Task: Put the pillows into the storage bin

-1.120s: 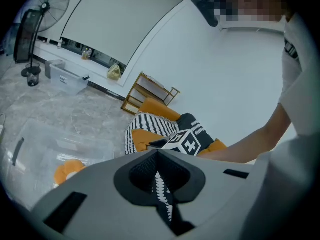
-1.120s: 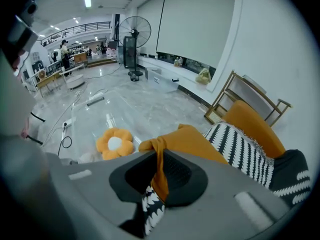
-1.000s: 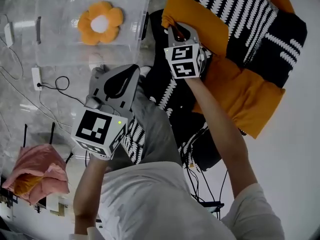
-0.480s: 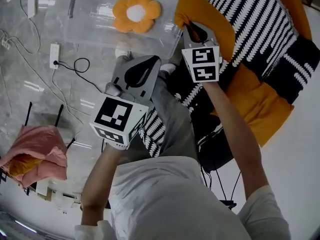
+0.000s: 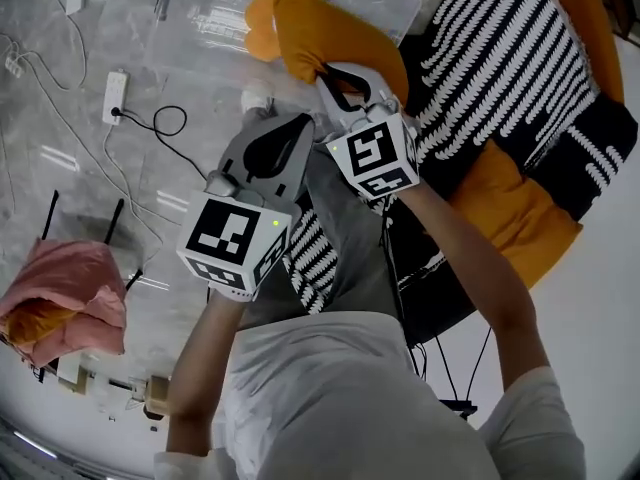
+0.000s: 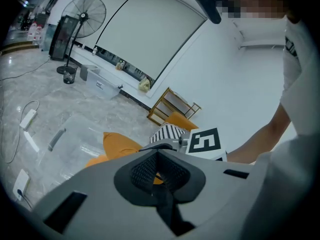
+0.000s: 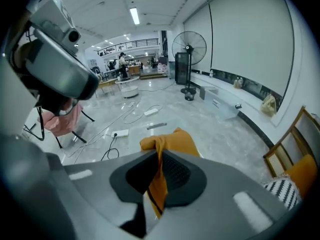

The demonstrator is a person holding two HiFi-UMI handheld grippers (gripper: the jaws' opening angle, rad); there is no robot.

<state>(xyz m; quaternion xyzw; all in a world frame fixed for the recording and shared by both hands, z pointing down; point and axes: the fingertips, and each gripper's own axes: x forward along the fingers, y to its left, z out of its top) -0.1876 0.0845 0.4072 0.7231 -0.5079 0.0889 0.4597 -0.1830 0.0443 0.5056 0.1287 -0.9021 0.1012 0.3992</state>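
My right gripper (image 5: 326, 72) is shut on a fold of a plain orange pillow (image 5: 330, 30), and its jaws have just closed a little tighter on the fabric. The pillow hangs over the near right corner of the clear storage bin (image 5: 210, 18). In the right gripper view the orange cloth (image 7: 175, 140) runs down between the pads. An orange flower pillow (image 5: 258, 13) lies in the bin, mostly hidden. My left gripper (image 5: 298, 124) is shut and empty just below, beside the person's knee; its view shows the pillow (image 6: 117, 143) past the shut tips (image 6: 157, 152).
A black-and-white striped pillow (image 5: 500, 58) and an orange cushion (image 5: 510, 208) lie on the dark sofa at the right. A power strip (image 5: 112, 96) with cables lies on the marble floor at the left. A pink cloth (image 5: 60, 298) hangs on a stand at lower left.
The right gripper has pulled the orange pillow off the sofa and leftward over the bin's corner, covering most of the flower pillow. The left gripper drifted slightly and stayed shut.
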